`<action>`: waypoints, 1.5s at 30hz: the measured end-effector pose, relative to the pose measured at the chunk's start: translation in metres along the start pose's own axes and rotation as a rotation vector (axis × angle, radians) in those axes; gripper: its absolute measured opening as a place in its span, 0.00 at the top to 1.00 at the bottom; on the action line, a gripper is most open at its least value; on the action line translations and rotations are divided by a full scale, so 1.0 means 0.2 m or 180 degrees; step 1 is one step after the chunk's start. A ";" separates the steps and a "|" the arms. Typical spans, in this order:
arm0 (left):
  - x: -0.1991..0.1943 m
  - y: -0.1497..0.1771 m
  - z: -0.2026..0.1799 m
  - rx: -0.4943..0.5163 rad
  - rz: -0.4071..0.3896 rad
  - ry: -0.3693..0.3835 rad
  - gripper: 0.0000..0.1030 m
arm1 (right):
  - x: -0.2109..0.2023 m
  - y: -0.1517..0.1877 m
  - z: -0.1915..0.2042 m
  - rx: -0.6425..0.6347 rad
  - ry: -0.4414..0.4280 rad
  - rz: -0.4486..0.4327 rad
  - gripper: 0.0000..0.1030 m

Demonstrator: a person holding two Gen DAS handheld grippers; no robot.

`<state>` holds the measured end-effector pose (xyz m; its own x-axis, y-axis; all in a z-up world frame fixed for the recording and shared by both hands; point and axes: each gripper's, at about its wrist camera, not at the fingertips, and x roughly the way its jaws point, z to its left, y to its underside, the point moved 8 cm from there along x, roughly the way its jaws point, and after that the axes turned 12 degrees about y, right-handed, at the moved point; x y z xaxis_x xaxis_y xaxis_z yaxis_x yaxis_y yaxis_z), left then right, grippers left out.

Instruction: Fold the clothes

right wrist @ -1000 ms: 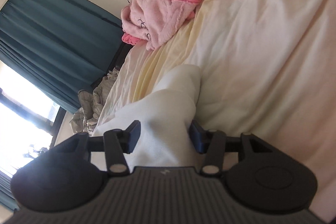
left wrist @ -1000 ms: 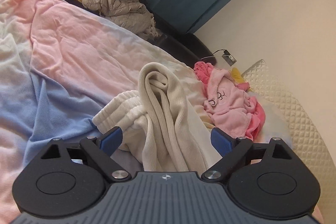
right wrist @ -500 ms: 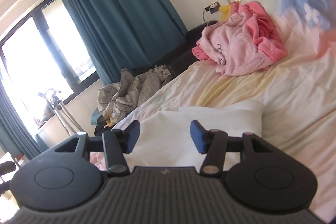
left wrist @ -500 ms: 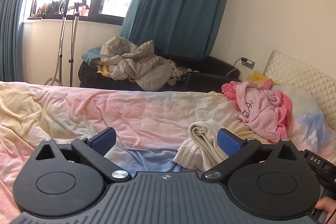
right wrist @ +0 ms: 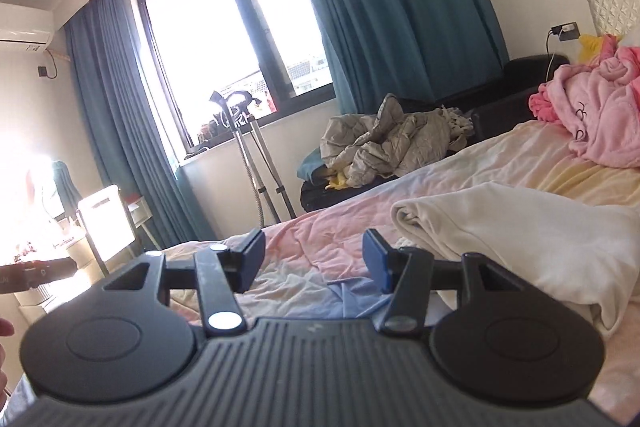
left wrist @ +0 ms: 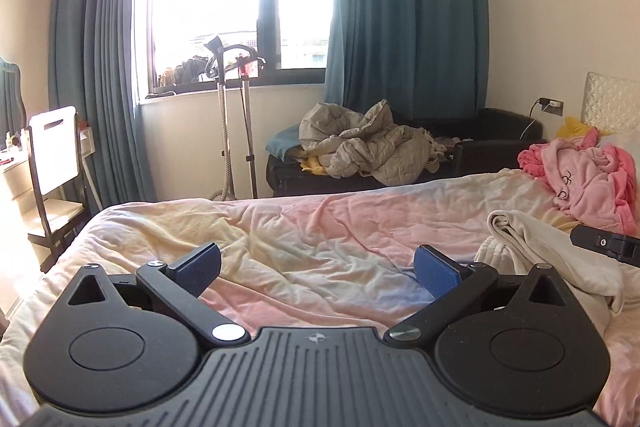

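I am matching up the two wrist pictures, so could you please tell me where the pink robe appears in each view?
Left wrist view: the pink robe lies at the far right edge, on the bed beyond the cream garment.
Right wrist view: the pink robe sits in the upper right, again beyond the cream garment.
Shared landmark: the grey quilted jacket heaped below the window.

Cream-white ribbed knit garment (left wrist: 532,247), soft and thick, folded over on itself into a loose bundle with rounded rolled edges toward the window side. Lies flat on the pastel pink, yellow and blue bed cover (left wrist: 320,227), right of centre in the left wrist view. Fluffy pink fleece garment (left wrist: 588,183) with darker pink trim, crumpled in an unfolded heap farther up the bed near the headboard, apart from the cream bundle.
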<state>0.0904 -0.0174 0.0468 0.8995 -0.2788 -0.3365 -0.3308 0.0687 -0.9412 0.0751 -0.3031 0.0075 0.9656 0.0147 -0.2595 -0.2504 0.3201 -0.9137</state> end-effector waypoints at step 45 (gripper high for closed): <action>0.05 0.26 0.08 0.0000 0.0015 -0.0236 0.00 | 0.15 0.29 0.21 -0.0853 0.0036 -0.0040 0.01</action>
<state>0.0872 -0.0009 -0.0059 0.9166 -0.2067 -0.3422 -0.3351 0.0698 -0.9396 0.0926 -0.2444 -0.0402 0.9683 0.0012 -0.2498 -0.2494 0.0581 -0.9666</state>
